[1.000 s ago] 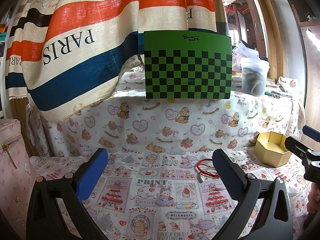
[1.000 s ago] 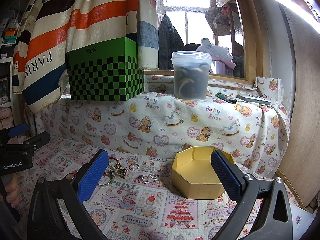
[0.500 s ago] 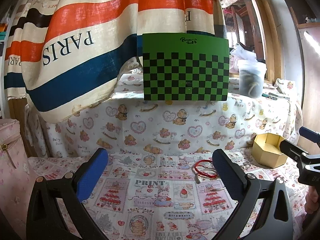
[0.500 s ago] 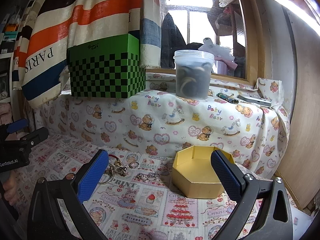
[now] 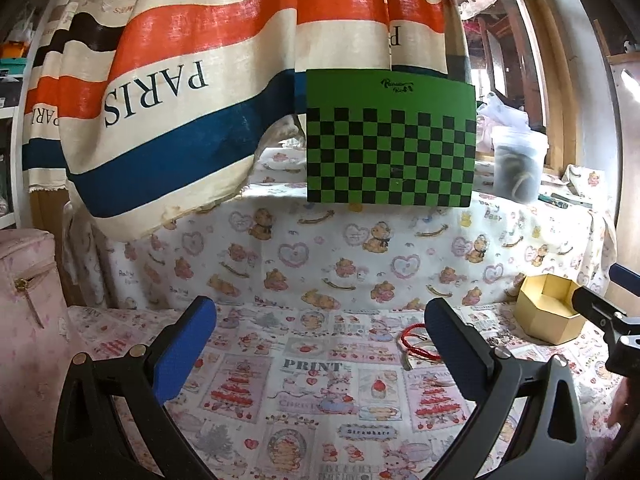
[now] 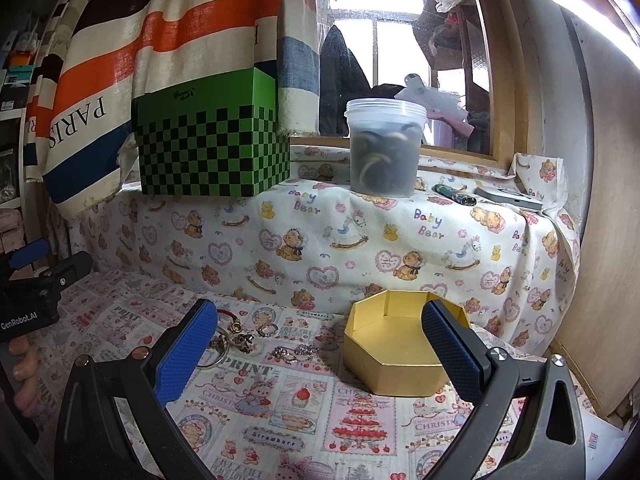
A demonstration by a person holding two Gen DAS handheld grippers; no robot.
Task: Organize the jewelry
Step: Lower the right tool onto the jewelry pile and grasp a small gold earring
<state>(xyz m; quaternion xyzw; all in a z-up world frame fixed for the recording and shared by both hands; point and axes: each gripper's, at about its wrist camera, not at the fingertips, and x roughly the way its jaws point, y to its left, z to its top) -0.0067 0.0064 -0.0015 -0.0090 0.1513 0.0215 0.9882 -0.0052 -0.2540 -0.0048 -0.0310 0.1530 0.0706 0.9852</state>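
A gold octagonal box (image 6: 394, 350) stands open and empty on the printed cloth; it also shows in the left wrist view (image 5: 550, 314). Left of it lie small jewelry pieces: silver pieces (image 6: 294, 352), a ring (image 6: 267, 330), charms (image 6: 240, 338), a metal hoop (image 6: 214, 354) and a red cord bracelet (image 5: 416, 344). My right gripper (image 6: 320, 356) is open and empty, held above the cloth near the box. My left gripper (image 5: 320, 346) is open and empty, left of the red bracelet.
A raised ledge under bear-print cloth (image 6: 360, 240) carries a green checkered box (image 6: 212, 140), a lidded plastic tub (image 6: 384, 148), a lighter (image 6: 454, 196) and a phone (image 6: 508, 200). A striped curtain (image 5: 180, 80) hangs behind. A pink bag (image 5: 24, 312) stands far left.
Both grippers have drawn back and risen slightly, so the scene looks a little farther off. Both stay open. The jewelry and the box have not moved.
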